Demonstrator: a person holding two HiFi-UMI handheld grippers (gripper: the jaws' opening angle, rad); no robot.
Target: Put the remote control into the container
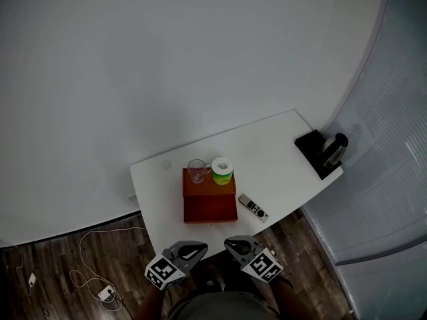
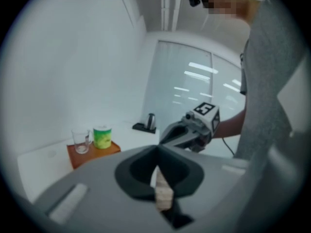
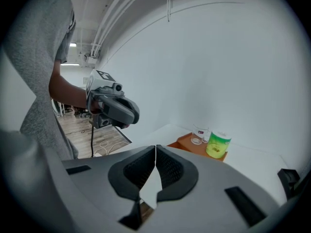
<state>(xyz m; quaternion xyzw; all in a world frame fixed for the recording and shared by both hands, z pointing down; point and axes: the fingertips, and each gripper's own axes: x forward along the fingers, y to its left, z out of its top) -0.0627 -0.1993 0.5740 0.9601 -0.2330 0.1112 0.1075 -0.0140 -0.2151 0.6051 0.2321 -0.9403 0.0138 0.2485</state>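
A grey remote control lies on the white table, just right of a flat orange-brown container. A clear glass and a green and white tub stand on the container's far end. Both grippers hover below the table's near edge, apart from the remote. My left gripper is shut with nothing in it. My right gripper is likewise shut and empty. Neither gripper view shows the remote; both show the container.
A kettle on a black base sits at the table's right corner. A white cable and plug lie on the wooden floor to the left. A curved white wall stands behind the table, and a glass partition on the right.
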